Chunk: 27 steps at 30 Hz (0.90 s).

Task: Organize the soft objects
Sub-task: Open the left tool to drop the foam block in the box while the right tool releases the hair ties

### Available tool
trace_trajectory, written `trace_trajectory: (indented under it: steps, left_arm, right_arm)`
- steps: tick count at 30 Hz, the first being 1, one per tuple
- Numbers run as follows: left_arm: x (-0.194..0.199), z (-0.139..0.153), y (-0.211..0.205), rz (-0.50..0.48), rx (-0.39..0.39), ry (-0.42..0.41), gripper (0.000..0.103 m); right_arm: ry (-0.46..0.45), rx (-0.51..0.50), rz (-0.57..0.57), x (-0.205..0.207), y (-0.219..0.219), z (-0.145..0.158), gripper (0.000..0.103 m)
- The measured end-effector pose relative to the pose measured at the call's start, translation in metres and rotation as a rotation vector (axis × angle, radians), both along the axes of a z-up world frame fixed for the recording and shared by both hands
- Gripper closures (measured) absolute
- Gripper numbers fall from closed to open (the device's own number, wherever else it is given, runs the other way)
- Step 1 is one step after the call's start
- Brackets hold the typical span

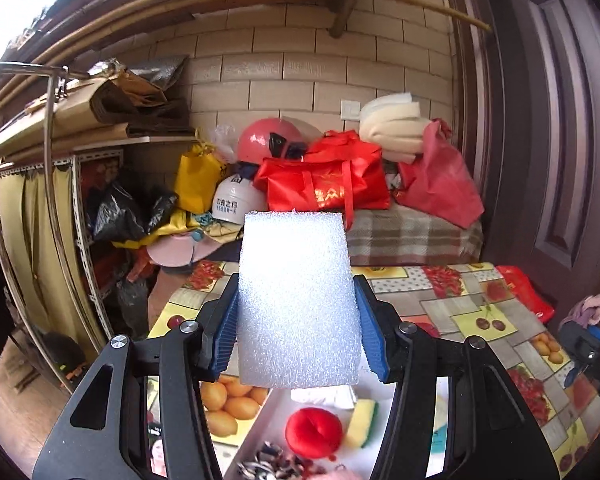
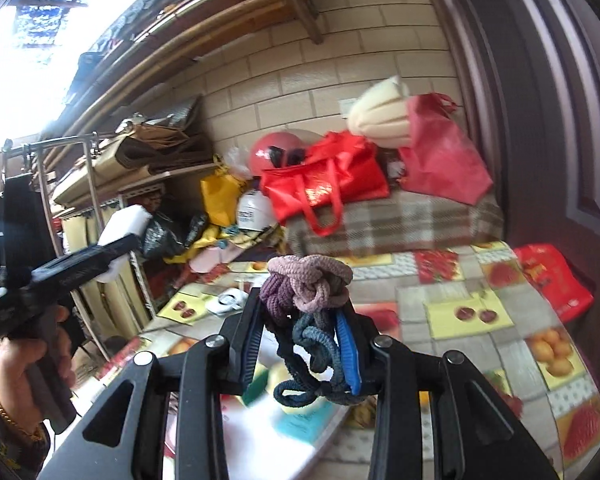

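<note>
My left gripper (image 1: 298, 308) is shut on a white foam block (image 1: 298, 300), held upright above the table; the block also shows in the right wrist view (image 2: 124, 222). Below it a red plush ball (image 1: 314, 432) and a yellow-green sponge (image 1: 362, 424) lie on a white tray (image 1: 260, 432). My right gripper (image 2: 300, 320) is shut on a bundle of pink, purple and blue hair ties (image 2: 308, 300), lifted over the table. The right gripper shows in the left wrist view (image 1: 592, 344) at far right.
The table has a fruit-patterned cloth (image 1: 460, 300). Behind it a plaid-covered bench (image 1: 412, 236) carries red bags (image 1: 328, 188), helmets and a cream cushion. A metal shelf (image 1: 80, 208) stands left, a dark door (image 1: 560, 120) right. A white cup (image 2: 226, 300) lies on the table.
</note>
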<state>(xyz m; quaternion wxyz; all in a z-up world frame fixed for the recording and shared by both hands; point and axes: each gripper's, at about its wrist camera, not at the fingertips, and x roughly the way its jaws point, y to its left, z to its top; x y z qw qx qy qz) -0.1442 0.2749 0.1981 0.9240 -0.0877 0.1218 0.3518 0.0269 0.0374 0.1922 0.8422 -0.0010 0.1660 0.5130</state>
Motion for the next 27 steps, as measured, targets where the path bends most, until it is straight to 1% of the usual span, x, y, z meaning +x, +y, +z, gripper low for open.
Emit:
trace_trajectory:
  steps: [2, 4, 6, 9, 12, 14, 16, 17, 18, 20, 21, 22, 24, 27]
  left_arm:
    - [0.011, -0.002, 0.011, -0.003, -0.031, 0.026, 0.050]
    - [0.026, -0.014, 0.022, -0.016, -0.082, 0.068, 0.050]
    - [0.041, -0.034, 0.029, -0.029, -0.120, 0.118, 0.050]
    - [0.065, -0.063, 0.038, -0.042, -0.165, 0.198, 0.050]
    - [0.088, -0.089, 0.047, -0.035, -0.189, 0.279, 0.050]
    - [0.096, -0.099, 0.049, -0.039, -0.205, 0.297, 0.050]
    - [0.102, -0.105, 0.048, -0.044, -0.215, 0.299, 0.050]
    - [0.105, -0.107, 0.047, -0.035, -0.214, 0.304, 0.049]
    - [0.107, -0.108, 0.047, -0.032, -0.212, 0.306, 0.048]
    - [0.109, -0.110, 0.046, -0.033, -0.209, 0.304, 0.019]
    - [0.109, -0.111, 0.045, -0.015, -0.195, 0.305, 0.000]
    - [0.108, -0.110, 0.043, 0.006, -0.181, 0.300, 0.000]
    - [0.100, -0.108, 0.036, 0.044, -0.139, 0.259, 0.000]
    - [0.086, -0.102, 0.025, 0.034, -0.149, 0.182, 0.000]
  right_arm:
    - [0.021, -0.015, 0.033, 0.000, 0.017, 0.002, 0.068]
    - [0.041, -0.037, 0.053, -0.002, 0.031, -0.004, 0.068]
    - [0.074, -0.078, 0.067, -0.003, 0.047, -0.019, 0.068]
    - [0.150, -0.162, 0.096, -0.004, 0.065, -0.054, 0.068]
    - [0.173, -0.243, 0.122, -0.010, 0.076, -0.084, 0.068]
    - [0.174, -0.282, 0.127, -0.014, 0.082, -0.102, 0.068]
    - [0.172, -0.301, 0.132, -0.016, 0.086, -0.111, 0.068]
    - [0.166, -0.307, 0.136, -0.017, 0.089, -0.114, 0.066]
    - [0.157, -0.310, 0.136, -0.017, 0.090, -0.115, 0.059]
    - [0.135, -0.308, 0.133, -0.020, 0.092, -0.115, 0.011]
    - [0.110, -0.299, 0.121, -0.022, 0.090, -0.115, 0.006]
    - [0.085, -0.292, 0.106, -0.024, 0.090, -0.115, 0.000]
    - [0.030, -0.286, 0.081, -0.029, 0.086, -0.115, 0.000]
    - [0.001, -0.272, 0.075, -0.036, 0.078, -0.114, 0.000]
